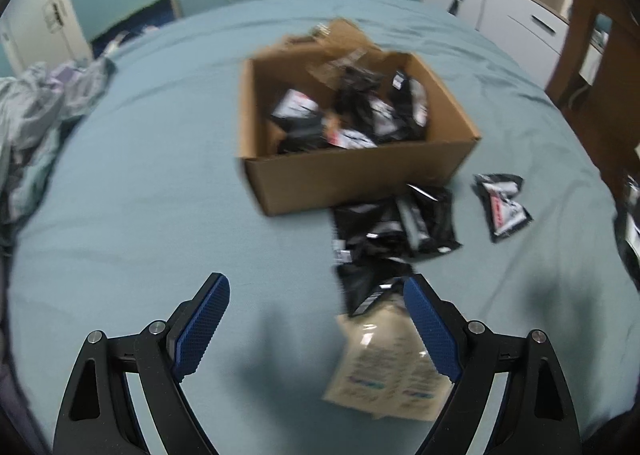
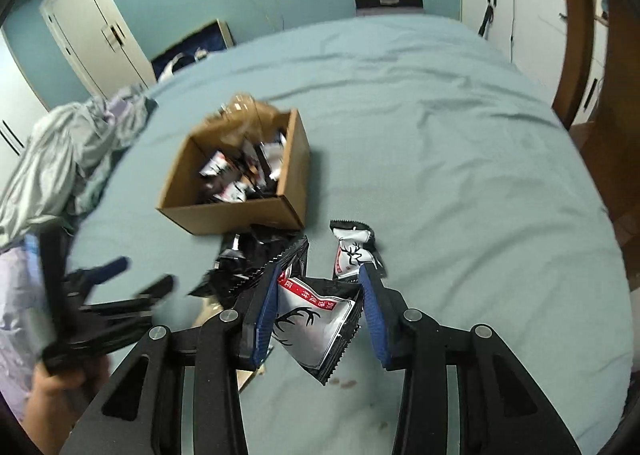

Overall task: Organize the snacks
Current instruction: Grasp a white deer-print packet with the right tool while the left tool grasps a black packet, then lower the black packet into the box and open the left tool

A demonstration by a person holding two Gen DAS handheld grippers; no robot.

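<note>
A brown cardboard box [image 1: 352, 175] [image 2: 232, 215] sits on the teal bed sheet [image 1: 140, 195] with several black-and-white snack packets [image 1: 348, 115] inside. In front of it lies a heap of black packets [image 1: 396, 227] [image 2: 248, 259]. A single deer-print packet [image 1: 504, 203] [image 2: 352, 255] lies to their right. My right gripper [image 2: 322, 269] is shut on a black-and-white antler-print packet [image 2: 312, 327], lifted off the sheet. My left gripper [image 1: 316, 281] [image 2: 140, 275] stands open above the sheet. A beige packet [image 1: 384, 371] lies by its right finger.
Crumpled pale bedding [image 1: 36, 107] [image 2: 68, 159] is heaped at the left of the bed. Wooden furniture [image 1: 592, 55] and white cabinets [image 1: 500, 11] stand at the right. A hand [image 2: 52, 387] holds the left gripper at the lower left.
</note>
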